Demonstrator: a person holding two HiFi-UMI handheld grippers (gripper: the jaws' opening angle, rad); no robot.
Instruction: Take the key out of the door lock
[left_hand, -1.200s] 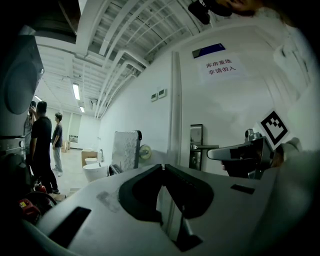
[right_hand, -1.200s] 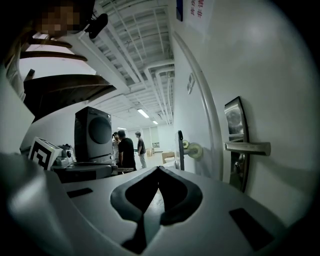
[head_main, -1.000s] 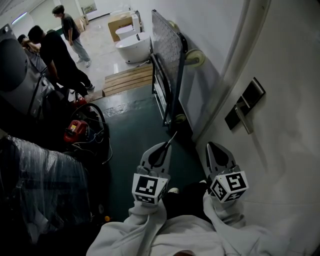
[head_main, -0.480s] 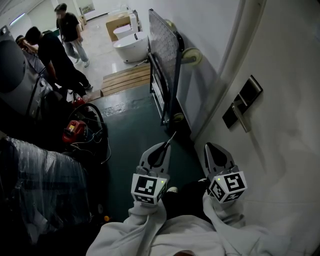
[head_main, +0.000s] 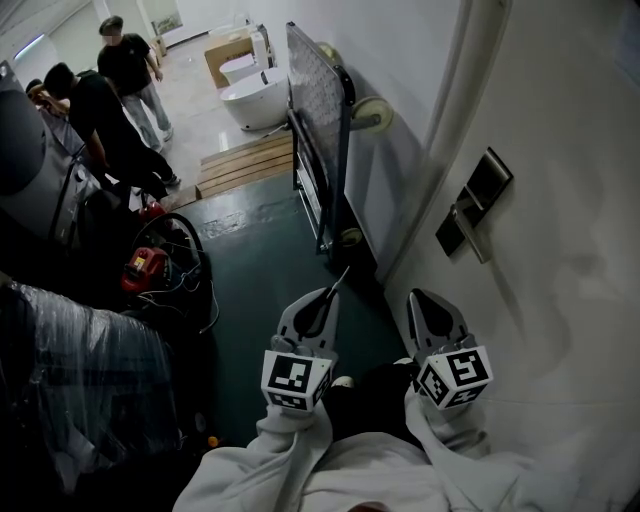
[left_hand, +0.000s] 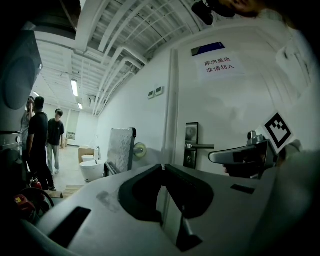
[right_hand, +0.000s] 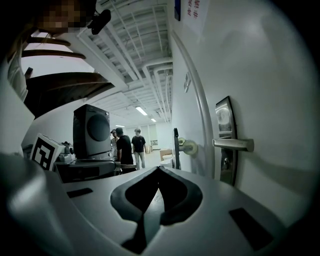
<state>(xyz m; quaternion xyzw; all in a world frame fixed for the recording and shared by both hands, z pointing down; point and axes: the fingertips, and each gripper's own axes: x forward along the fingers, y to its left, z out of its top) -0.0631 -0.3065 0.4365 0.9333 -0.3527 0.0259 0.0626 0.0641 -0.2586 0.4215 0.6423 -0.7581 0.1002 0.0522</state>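
With left gripper (head_main: 328, 296) clamped on thin key (head_main: 341, 281), shaft projecting beyond jaw tips. Just beside it, right gripper (head_main: 426, 297), jaws together. Ahead and rightward, well apart from key: door lock (head_main: 470, 216).

grippers 2 — left gripper (head_main: 335, 291), right gripper (head_main: 421, 296) | people (head_main: 126, 62) (head_main: 92, 108) (head_main: 40, 92) 3 | door handle (head_main: 468, 233) 1 | bathtub (head_main: 258, 98) 1 | flatbed cart (head_main: 312, 102) 1

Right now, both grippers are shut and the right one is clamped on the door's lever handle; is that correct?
Not quite. Both the left gripper and right gripper are shut, but the right one is empty: the right gripper view shows the lever handle untouched, well beyond its jaws.
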